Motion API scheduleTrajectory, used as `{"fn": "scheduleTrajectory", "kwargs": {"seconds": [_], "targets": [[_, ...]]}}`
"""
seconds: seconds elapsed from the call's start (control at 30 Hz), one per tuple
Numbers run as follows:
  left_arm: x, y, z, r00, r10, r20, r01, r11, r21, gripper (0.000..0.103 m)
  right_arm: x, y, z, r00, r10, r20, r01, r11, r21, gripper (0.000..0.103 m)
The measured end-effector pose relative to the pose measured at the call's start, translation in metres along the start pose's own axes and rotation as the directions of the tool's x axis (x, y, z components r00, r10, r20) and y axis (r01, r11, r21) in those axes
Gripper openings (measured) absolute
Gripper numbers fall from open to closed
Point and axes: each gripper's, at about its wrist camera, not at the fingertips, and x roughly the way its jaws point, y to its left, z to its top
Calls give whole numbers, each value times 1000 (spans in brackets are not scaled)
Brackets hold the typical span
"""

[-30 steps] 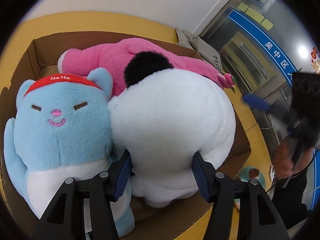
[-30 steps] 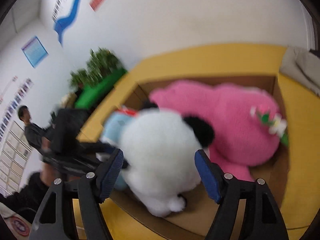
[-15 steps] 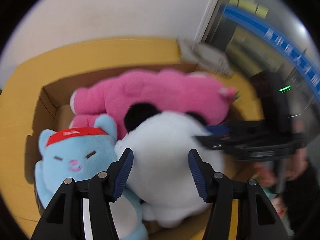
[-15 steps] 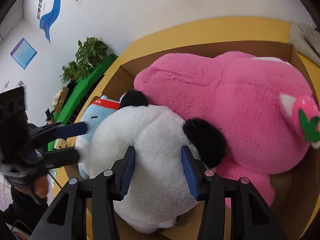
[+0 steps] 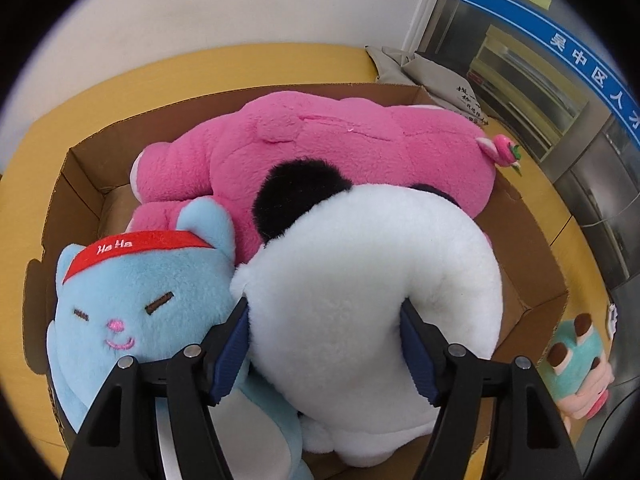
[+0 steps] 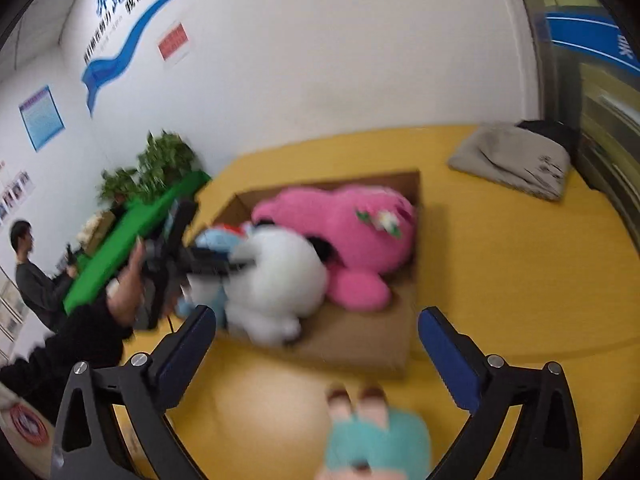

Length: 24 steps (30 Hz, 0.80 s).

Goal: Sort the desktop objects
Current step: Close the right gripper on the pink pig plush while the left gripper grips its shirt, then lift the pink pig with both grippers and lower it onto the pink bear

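Now the left tool has its blue pads pressed into the flanks of the white panda plush, pinching its rump inside the cardboard box. Right beside it, touching, lies the blue cat plush with its red headband, and the big pink plush stretches across the back of the box. Over on the right, the right tool hangs wide apart above the yellow surface, gripping nothing, with a teal plush blurred just below it, outside the box. A grey bag sits at the far corner.
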Motion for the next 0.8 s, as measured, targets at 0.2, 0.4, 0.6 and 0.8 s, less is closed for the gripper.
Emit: {"fn": "scheduleTrajectory", "kwargs": {"seconds": [0.2,0.4,0.6,0.8], "targets": [[-67,-20,-25,993,-54,104,63,995,-78,70,37,-4,-96,953,-131,-275,126,991,-35,102],[-92,-81,-78,984,-161,79,162,987,-2,70,77,16,-140,915,-238,-325,227,971,-74,92],[-31,-129,-118,964,-255,-70,254,967,-18,70,84,41,-147,956,-117,-270,130,991,31,89],[19,-142,-126,915,-385,-124,373,921,-110,81,89,64,-153,980,0,-199,27,991,129,87]]}}
